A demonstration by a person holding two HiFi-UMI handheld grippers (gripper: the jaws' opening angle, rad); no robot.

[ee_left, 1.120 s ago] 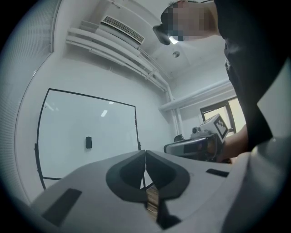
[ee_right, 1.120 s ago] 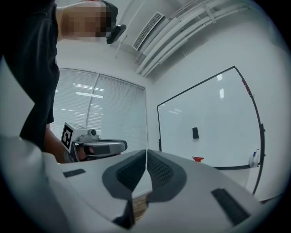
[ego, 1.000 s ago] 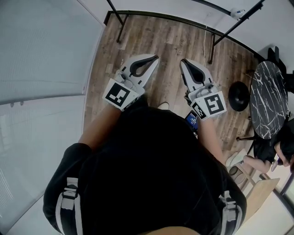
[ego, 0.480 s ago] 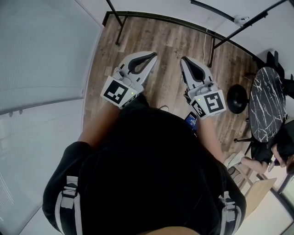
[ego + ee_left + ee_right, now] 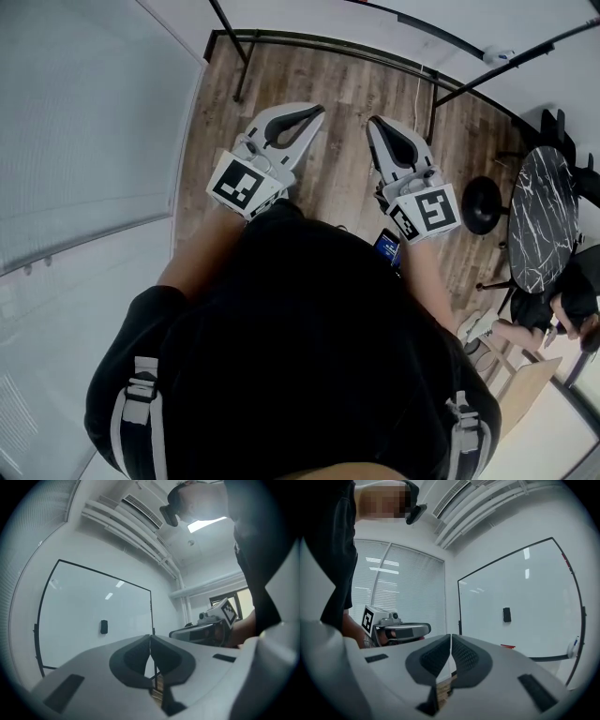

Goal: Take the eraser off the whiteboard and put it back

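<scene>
A small black eraser [image 5: 103, 626] sticks to the whiteboard [image 5: 89, 597] some way ahead. In the right gripper view the eraser [image 5: 506, 614] sits near the middle of the whiteboard [image 5: 534, 588]. My left gripper [image 5: 150, 637] is shut and holds nothing. My right gripper [image 5: 451, 636] is shut and holds nothing too. In the head view the left gripper [image 5: 317, 112] and the right gripper [image 5: 373, 123] are held side by side, level, over the wooden floor, well short of the board.
A red marker [image 5: 507, 646] and a white bottle [image 5: 573, 646] lie on the board's ledge. Window blinds [image 5: 84, 122] run along the left. A round black marble table [image 5: 548, 216], a black stool [image 5: 486, 199] and a seated person [image 5: 562, 314] are at the right.
The floor and the furniture have shifted a little in the head view as I walk. Both grippers keep the same pose side by side, still shut.
</scene>
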